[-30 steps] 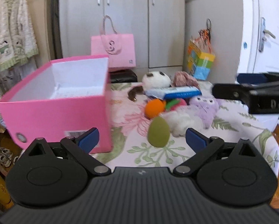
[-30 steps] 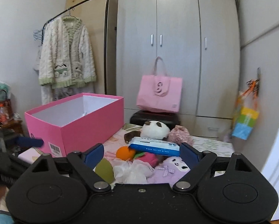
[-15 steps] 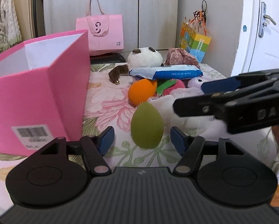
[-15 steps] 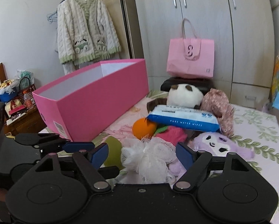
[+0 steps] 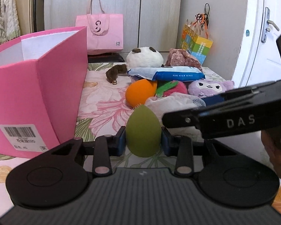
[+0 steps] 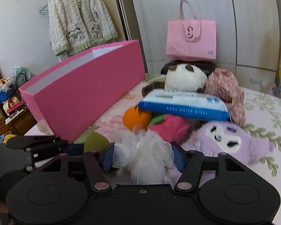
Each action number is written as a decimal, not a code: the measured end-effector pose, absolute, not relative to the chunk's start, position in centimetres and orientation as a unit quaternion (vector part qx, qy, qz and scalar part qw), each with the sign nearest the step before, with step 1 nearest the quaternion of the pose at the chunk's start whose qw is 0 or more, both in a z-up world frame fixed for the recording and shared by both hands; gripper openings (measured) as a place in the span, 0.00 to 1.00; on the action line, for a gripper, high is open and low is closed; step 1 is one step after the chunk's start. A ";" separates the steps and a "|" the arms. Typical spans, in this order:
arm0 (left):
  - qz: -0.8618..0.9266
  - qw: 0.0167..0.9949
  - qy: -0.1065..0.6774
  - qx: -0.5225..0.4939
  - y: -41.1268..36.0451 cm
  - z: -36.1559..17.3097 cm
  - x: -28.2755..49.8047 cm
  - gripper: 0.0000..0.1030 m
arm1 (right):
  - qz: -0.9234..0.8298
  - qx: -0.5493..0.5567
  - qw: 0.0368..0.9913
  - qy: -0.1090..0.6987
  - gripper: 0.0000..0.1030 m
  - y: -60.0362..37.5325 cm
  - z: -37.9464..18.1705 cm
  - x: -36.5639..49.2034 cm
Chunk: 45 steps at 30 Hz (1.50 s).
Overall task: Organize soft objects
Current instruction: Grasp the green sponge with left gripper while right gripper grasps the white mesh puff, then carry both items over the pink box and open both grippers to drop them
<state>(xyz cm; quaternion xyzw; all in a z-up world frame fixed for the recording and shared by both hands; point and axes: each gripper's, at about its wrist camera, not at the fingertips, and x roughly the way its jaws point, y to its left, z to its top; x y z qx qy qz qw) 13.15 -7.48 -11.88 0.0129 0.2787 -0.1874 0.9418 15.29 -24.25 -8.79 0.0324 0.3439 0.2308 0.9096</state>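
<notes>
My left gripper (image 5: 143, 140) is shut on a green egg-shaped sponge (image 5: 143, 131), upright on the floral tablecloth. My right gripper (image 6: 142, 155) is shut on a white mesh bath puff (image 6: 146, 155); it crosses the left wrist view (image 5: 225, 116) at right. Behind lie an orange sponge (image 5: 139, 92), a red and green plush (image 6: 170, 125), a purple plush (image 6: 226, 140), a pack of wipes (image 6: 183, 106), a panda plush (image 5: 145, 57) and a floral cloth (image 6: 226, 88). An open pink box (image 5: 35, 86) stands at left.
A pink tote bag (image 6: 191, 39) stands on a dark case behind the table. A cardigan (image 6: 80, 24) hangs at left. A colourful gift bag (image 5: 196, 45) hangs by the wardrobe. A white door (image 5: 262, 33) is at right. The table edge runs along the right.
Both grippers moved forward and down to the pile. The left one closed on the green sponge. The right one closed on the white mesh puff.
</notes>
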 end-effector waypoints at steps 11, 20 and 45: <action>-0.181 0.940 0.289 0.008 -5.4 -10.4 11.6 0.36 | 0.207 -0.021 0.922 0.325 0.38 -22.8 -8.5 12.9; -0.186 0.928 0.320 0.033 -3.2 -9.4 10.2 0.36 | 0.230 -0.023 0.914 0.333 0.38 -20.9 -7.9 10.5; -0.192 0.903 0.379 0.071 6.7 -1.2 5.6 0.36 | 0.353 -0.012 0.858 0.374 0.39 -14.6 -1.2 5.6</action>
